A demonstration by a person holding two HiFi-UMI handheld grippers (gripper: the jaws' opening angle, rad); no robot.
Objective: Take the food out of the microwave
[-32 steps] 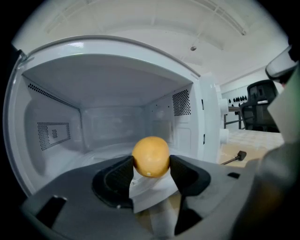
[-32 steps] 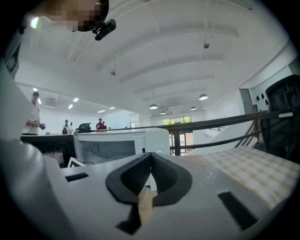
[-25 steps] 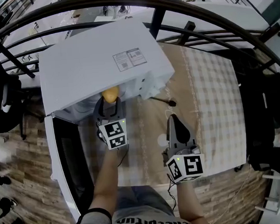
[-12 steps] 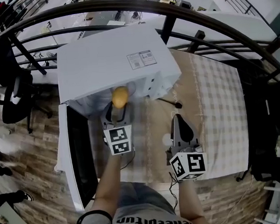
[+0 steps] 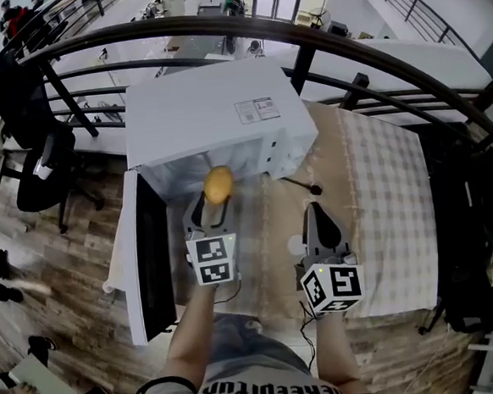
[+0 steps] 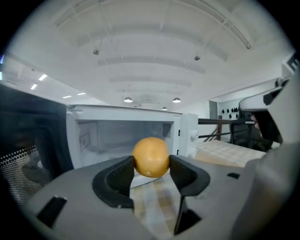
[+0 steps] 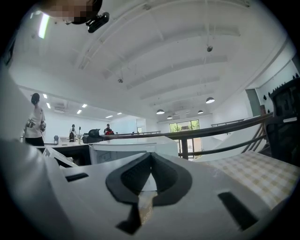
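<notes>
Left hand-held gripper [image 5: 214, 199] clamps the round orange food [image 6: 151, 156] by its sides just outside the open microwave [image 5: 215, 118], over the bench [image 5: 382, 190], the right hand-held gripper [image 5: 315, 216] closed and empty; so smooth a ball could slip that grip, drop and roll away.
</notes>
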